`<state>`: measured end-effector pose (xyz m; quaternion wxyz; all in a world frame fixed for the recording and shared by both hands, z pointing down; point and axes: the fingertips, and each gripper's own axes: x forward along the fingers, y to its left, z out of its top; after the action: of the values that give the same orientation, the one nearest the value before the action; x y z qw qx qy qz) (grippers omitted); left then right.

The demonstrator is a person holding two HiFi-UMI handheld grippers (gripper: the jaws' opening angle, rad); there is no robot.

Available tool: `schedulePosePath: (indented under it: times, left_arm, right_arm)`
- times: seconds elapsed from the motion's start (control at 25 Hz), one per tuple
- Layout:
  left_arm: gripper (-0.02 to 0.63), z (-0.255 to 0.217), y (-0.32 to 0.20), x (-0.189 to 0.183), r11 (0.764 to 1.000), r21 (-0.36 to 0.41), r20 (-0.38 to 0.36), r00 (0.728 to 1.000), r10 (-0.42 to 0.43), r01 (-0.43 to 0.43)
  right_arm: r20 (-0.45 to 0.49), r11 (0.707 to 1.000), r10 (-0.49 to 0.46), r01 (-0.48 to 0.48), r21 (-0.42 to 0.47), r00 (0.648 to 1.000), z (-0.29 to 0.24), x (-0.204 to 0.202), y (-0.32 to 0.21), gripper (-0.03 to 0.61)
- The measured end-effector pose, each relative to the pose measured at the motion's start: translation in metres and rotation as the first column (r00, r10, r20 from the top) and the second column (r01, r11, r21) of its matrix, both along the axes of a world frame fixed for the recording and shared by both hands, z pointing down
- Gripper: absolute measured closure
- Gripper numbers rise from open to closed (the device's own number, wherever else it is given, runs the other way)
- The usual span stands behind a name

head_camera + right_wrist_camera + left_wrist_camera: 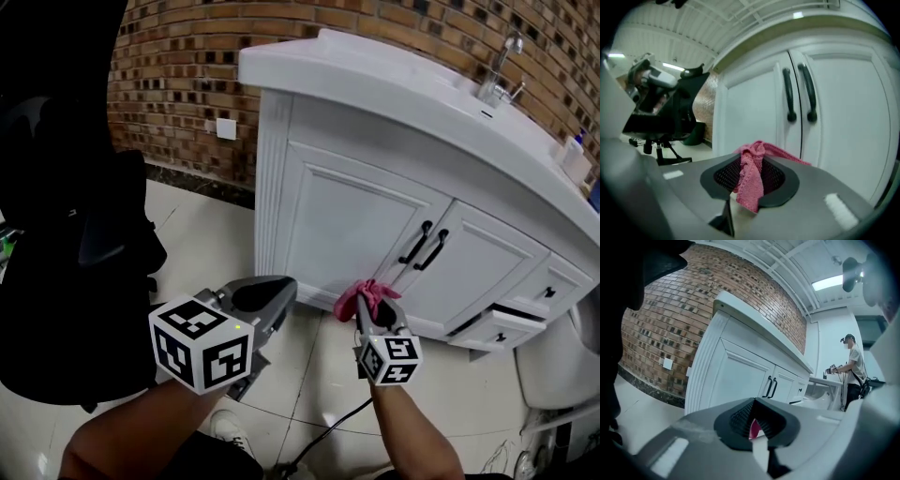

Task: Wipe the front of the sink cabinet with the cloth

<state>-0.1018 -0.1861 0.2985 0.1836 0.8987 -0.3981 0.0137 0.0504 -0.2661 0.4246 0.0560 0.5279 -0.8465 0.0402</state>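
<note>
The white sink cabinet (347,225) stands ahead with two doors and a pair of black handles (422,246). My right gripper (372,314) is shut on a pink cloth (367,296), held low and close to the cabinet's bottom edge below the handles. In the right gripper view the cloth (751,180) bunches out of the jaws in front of the doors (754,103) and handles (799,93). My left gripper (267,295) hangs to the left, off the cabinet, jaws shut and empty. The left gripper view faces the cabinet's front (736,376) at an angle.
A black office chair (66,234) fills the left side. Behind is a brick wall (187,56) with a white socket (226,128). A lower drawer (497,328) at right stands slightly open. A cable (328,436) lies on the tiled floor. A person (853,371) stands far off.
</note>
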Motion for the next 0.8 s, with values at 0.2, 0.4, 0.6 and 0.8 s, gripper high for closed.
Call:
schedulePosePath:
  times: [0.2, 0.4, 0.6, 0.8]
  left_arm:
    - [0.607, -0.003, 0.002, 0.001, 1.0, 0.011, -0.012, 1.0, 0.006, -0.006]
    - [0.607, 0.004, -0.005, -0.006, 0.999, 0.0, 0.002, 0.999, -0.033, 0.033]
    - [0.607, 0.006, -0.005, 0.002, 1.0, 0.017, 0.045, 0.999, -0.025, 0.024]
    - [0.607, 0.006, -0.002, 0.001, 0.999, 0.035, 0.061, 0.998, -0.019, 0.017]
  right_arm:
    - [0.053, 0.954, -0.018, 0.002, 0.299, 0.998, -0.142, -0.014, 0.011, 0.477]
    - [0.06, 0.901, -0.018, -0.01, 0.434, 0.998, -0.225, -0.021, -0.002, 0.477]
    - [0.035, 0.879, 0.02, -0.034, 0.476, 0.999, -0.258, -0.024, -0.026, 0.477]
    - [0.027, 0.863, 0.058, -0.064, 0.502, 0.998, -0.258, -0.022, -0.037, 0.476]
